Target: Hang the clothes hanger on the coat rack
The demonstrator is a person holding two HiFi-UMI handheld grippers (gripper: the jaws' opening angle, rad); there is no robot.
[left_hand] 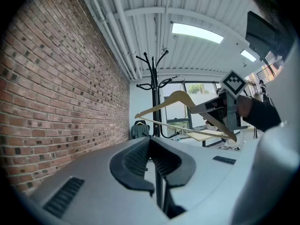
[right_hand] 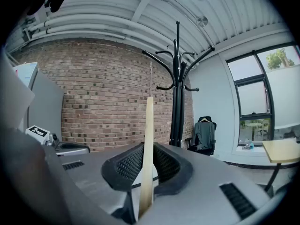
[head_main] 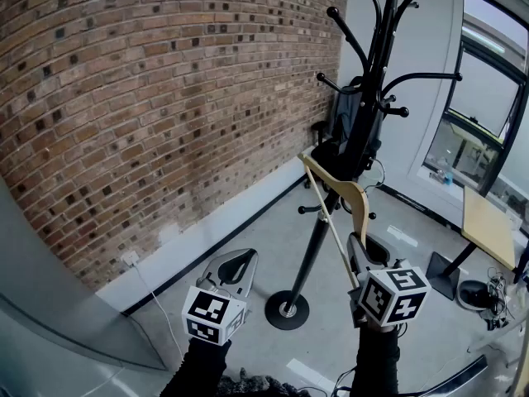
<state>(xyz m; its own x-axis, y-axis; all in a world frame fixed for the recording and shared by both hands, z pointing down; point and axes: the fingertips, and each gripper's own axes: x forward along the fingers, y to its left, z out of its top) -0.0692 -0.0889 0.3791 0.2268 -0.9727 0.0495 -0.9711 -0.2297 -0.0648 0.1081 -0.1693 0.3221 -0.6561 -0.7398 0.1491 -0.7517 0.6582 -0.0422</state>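
The right gripper [head_main: 355,251] clamps one arm of a wooden clothes hanger [right_hand: 147,144], held in the air close to the black coat rack [head_main: 383,31]. The left gripper [left_hand: 150,143] is closed and empty. Because it is gripped off-centre, the hanger may pivot and miss a peg.

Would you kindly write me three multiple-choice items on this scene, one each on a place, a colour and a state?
1. Where does the coat rack stand? A. on the floor near the brick wall B. on a desk C. outside the window
2. What colour is it? A. white B. black C. red
3. What is the right tool doing? A. open, empty B. shut on a cable C. shut on the wooden hanger
Answers: 1 A, its base sits on the floor by the wall; 2 B, pole and hooks are black; 3 C, the hanger runs between its jaws.
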